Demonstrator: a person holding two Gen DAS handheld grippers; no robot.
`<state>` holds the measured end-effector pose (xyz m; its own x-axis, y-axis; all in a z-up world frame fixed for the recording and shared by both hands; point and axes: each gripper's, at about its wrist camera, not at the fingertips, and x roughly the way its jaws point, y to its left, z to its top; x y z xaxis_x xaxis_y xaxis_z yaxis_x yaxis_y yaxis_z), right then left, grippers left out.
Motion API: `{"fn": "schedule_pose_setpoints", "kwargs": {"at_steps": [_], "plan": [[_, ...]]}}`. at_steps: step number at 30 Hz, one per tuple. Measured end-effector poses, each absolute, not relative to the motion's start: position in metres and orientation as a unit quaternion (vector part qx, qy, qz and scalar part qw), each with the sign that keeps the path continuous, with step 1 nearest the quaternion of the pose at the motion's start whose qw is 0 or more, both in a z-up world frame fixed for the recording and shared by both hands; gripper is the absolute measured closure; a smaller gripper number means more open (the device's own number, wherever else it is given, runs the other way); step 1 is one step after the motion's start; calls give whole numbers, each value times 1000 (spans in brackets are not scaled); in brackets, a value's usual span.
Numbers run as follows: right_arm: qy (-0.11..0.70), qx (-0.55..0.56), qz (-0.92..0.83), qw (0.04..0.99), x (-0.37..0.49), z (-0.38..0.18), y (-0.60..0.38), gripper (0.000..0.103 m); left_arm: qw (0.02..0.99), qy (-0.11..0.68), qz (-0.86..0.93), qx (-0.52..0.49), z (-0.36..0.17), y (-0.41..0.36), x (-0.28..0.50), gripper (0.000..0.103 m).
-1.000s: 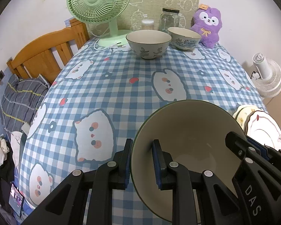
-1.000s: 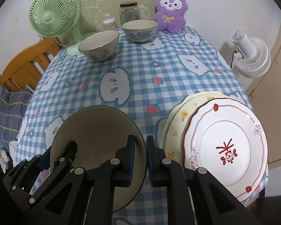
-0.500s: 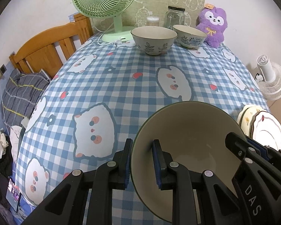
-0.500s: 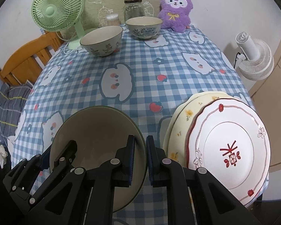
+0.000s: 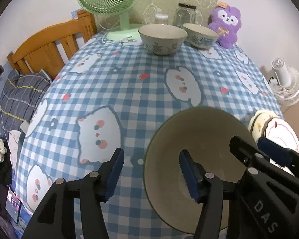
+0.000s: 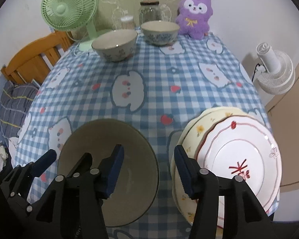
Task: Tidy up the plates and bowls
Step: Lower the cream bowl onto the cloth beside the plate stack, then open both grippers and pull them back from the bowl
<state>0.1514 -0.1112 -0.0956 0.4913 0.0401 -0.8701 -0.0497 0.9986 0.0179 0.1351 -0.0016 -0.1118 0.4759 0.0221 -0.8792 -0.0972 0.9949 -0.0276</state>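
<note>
Both grippers have their fingers spread wide around the rim of the plain beige bowl that sits at the near edge of the checked tablecloth. The left gripper straddles the bowl's left rim — one blue pad outside, the other inside the bowl, neither pressing it. The right gripper straddles the right rim the same way, with its outer pad just beside the stacked plates at the near right. That stack is a white plate with a red motif lying on a cream flowered one. At the far end stand two patterned bowls, the leaf-patterned bowl to the left of the blue-patterned bowl, near a green fan, a glass jar and a purple plush toy.
</note>
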Motion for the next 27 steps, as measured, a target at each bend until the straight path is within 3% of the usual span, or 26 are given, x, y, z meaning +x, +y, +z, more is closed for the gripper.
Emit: {"fn": "schedule_pose_setpoints", "kwargs": {"at_steps": [11,27], "plan": [[471,3,35,881,151,-53,-117,31,871,488,43,-47,-72,7,136,27],[415,9,61,908,145,17,-118,17,898,437,45,-35,0,-1,134,19]]}}
